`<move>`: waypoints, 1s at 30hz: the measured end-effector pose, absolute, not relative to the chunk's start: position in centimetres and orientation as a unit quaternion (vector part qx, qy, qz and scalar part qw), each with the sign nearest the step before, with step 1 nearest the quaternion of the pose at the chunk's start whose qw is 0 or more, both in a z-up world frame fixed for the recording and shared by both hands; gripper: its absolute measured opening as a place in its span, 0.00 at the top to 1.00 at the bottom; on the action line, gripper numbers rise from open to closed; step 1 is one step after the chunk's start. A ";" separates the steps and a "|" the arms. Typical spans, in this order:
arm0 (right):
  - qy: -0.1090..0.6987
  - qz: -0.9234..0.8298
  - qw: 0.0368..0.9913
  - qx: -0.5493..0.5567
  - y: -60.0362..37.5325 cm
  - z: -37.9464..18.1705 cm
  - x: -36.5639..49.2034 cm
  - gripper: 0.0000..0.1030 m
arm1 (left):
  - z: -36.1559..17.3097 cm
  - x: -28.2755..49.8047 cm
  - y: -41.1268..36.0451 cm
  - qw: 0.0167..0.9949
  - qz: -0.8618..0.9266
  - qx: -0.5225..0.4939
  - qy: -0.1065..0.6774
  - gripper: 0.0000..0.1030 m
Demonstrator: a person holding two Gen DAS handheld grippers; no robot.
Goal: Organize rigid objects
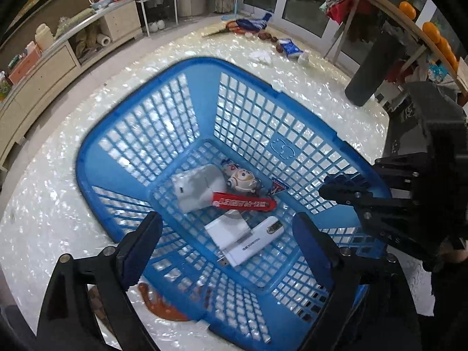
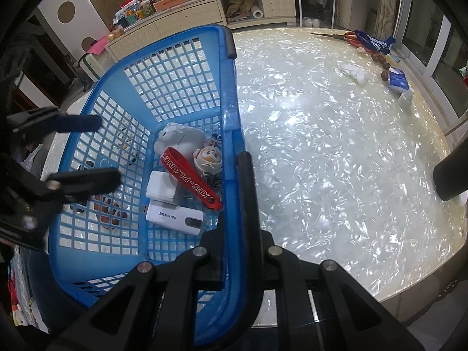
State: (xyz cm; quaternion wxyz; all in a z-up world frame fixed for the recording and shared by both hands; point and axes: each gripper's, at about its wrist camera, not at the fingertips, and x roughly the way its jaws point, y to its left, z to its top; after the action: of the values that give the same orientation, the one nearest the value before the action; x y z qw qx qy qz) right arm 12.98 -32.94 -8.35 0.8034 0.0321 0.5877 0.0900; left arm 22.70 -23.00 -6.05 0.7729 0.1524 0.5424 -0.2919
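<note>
A blue lattice basket (image 1: 140,108) (image 2: 234,93) stands on the pearly table. Inside lie a white rounded device (image 1: 199,188) (image 2: 180,139), a red strap (image 1: 244,203) (image 2: 190,180), a panda figure (image 1: 241,181) (image 2: 206,159), a white block (image 1: 226,229) (image 2: 161,188) and a white USB stick (image 1: 254,244) (image 2: 175,218). My left gripper (image 1: 226,222) (image 2: 99,150) hangs open over the basket, nothing between its fingers. My right gripper (image 2: 239,158) (image 1: 336,188) is shut on the basket's side wall, one finger inside and one outside.
A dark cylinder (image 1: 371,67) (image 2: 450,175) stands near the table's edge. Scissors (image 2: 345,36), a crumpled tissue (image 2: 355,71) and a blue tissue pack (image 2: 397,80) lie at the far side. A brown object (image 1: 163,307) sits by the basket's near corner.
</note>
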 end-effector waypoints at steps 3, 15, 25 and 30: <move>0.589 0.091 0.803 0.030 -32.9 -8.4 13.0 0.90 | -4.2 22.4 -21.6 0.781 -0.291 0.146 0.533 0.08; 0.590 0.087 0.802 0.023 -32.9 -8.3 13.0 0.90 | -0.7 22.3 -11.7 0.807 -0.225 0.102 0.537 0.01; 0.592 0.087 0.801 0.015 -32.4 -8.2 12.8 0.90 | -7.3 22.0 -4.3 0.783 -0.128 0.058 0.606 0.01; 0.592 0.087 0.801 0.013 -32.4 -8.2 12.8 0.90 | -11.0 22.0 -2.2 0.774 -0.089 0.034 0.626 0.01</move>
State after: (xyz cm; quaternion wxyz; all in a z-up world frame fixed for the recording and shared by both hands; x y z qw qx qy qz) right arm 12.84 -32.43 -8.19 0.8007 0.0132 0.5925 0.0873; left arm 21.98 -2.22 -11.03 0.7737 0.0338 0.6264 -0.0887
